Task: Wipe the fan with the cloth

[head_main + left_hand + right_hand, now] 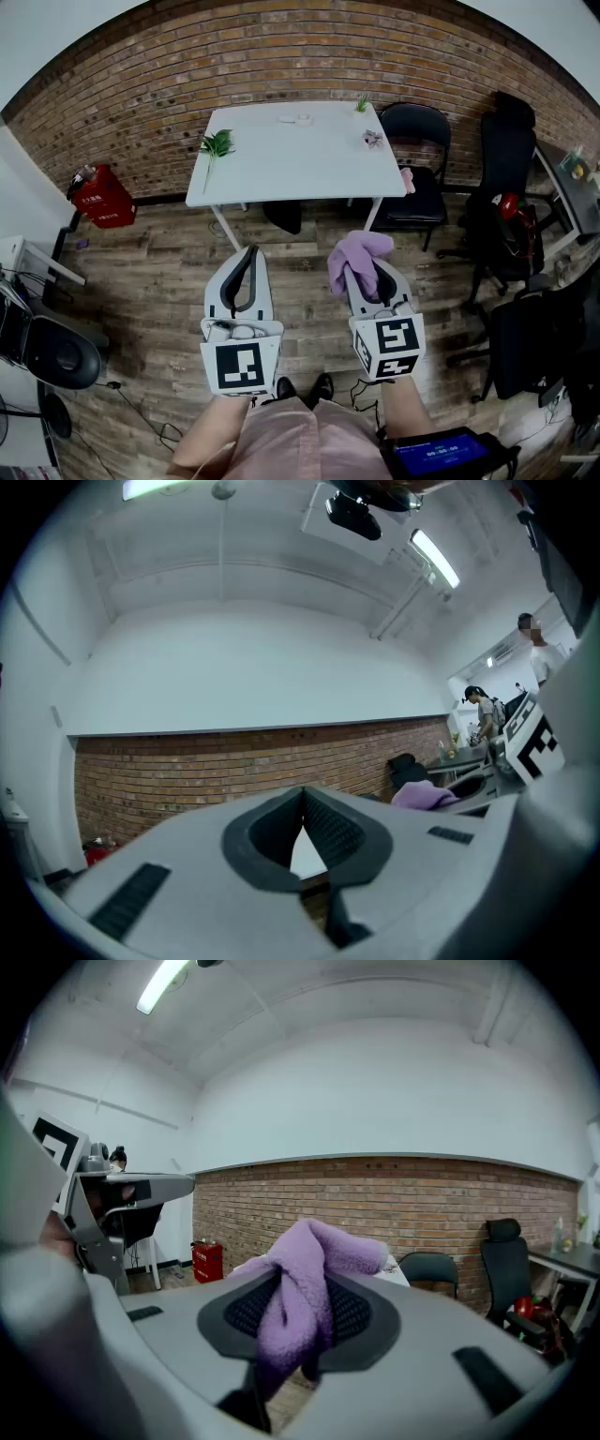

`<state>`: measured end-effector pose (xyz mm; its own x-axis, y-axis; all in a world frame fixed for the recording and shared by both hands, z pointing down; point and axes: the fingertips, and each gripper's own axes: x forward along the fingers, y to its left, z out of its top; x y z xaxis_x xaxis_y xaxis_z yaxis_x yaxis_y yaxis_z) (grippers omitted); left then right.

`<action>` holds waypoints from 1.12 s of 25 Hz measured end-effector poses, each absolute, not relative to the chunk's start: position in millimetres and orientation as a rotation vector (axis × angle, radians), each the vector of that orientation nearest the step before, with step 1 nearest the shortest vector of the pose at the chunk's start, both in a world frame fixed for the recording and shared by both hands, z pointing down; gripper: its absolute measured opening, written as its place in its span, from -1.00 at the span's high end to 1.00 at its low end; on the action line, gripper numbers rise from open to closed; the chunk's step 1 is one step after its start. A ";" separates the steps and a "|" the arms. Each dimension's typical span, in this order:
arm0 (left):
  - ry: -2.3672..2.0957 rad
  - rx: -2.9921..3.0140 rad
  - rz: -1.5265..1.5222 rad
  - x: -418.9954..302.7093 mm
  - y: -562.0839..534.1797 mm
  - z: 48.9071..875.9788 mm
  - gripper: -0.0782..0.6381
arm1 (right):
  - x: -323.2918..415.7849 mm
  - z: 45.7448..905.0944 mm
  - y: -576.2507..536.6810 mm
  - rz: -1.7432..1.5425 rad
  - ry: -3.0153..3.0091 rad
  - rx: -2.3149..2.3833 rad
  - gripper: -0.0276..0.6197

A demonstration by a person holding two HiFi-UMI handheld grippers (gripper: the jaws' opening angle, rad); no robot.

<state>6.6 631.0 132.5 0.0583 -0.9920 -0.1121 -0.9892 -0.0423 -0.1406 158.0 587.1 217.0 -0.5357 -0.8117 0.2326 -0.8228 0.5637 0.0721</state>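
A purple cloth (pixel 356 255) hangs bunched from my right gripper (pixel 364 270), which is shut on it; in the right gripper view the cloth (pixel 314 1274) fills the gap between the dark pads and flops over their tips. My left gripper (pixel 249 251) is held beside it at the same height, its jaws shut with nothing between them, and its pads meet at the tip (pixel 303 794). Both grippers point toward a white table (pixel 300 164) over the wooden floor. I cannot make out a fan for certain in any view.
On the table lie a green sprig (pixel 217 143) and small items. Black chairs (pixel 415 131) and an office chair (pixel 506 155) stand at the right. A red box (pixel 101 197) sits by the brick wall. A dark rounded object (pixel 54 352) and cables are at the lower left.
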 end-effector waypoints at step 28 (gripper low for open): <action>2.159 -2.149 -0.166 19.7 565.8 191.8 0.75 | 189.3 269.6 506.1 0.181 -2.527 1.299 0.53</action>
